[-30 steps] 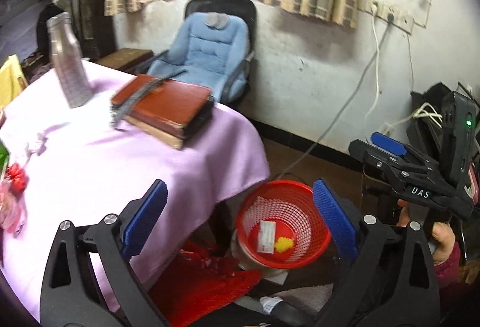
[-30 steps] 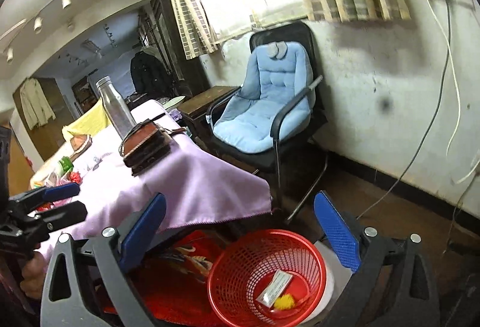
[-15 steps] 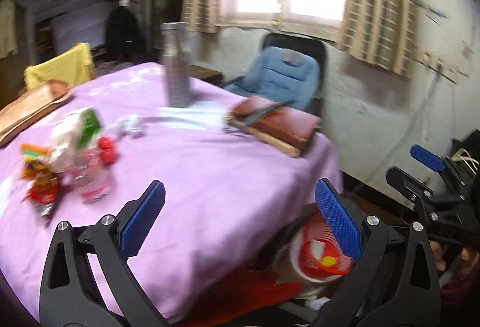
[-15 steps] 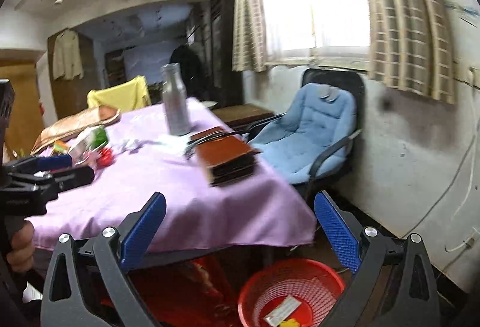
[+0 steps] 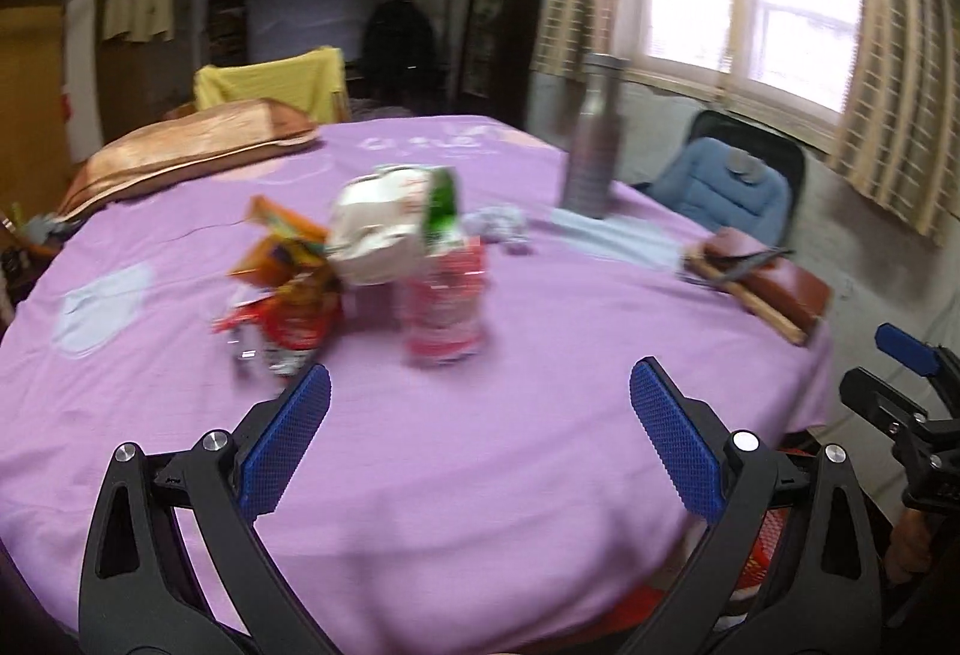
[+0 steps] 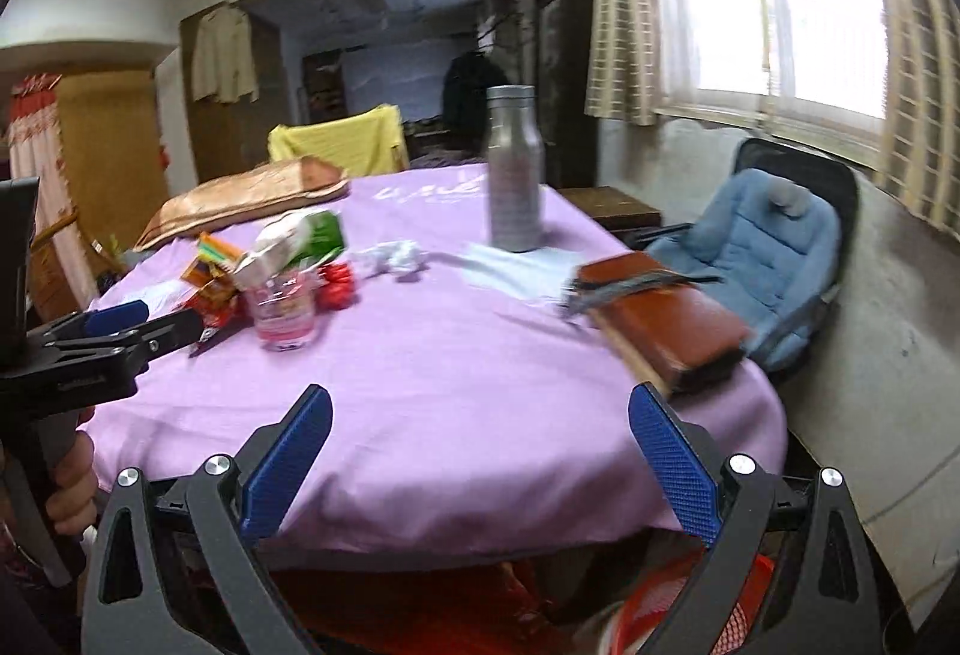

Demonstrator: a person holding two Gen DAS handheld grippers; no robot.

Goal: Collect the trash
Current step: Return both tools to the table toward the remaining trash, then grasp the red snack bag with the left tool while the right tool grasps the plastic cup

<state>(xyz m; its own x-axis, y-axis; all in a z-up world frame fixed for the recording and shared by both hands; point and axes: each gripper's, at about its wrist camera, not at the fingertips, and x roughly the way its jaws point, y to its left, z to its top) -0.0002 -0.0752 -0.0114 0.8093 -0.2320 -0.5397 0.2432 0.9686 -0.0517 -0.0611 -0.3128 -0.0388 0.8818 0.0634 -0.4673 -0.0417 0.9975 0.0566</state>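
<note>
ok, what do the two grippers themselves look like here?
Both match: the left gripper and right gripper have black plastic scissor-style frames with cut-out arms, silver pivot screws, and flat fingers faced with blue cross-hatched pads. No cables or sleeves are visible.

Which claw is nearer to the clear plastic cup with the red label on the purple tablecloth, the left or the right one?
Left. The left claw is open just in front of the cup. The right claw, also open, is farther back at the table edge, and the cup lies off to its left.
</note>
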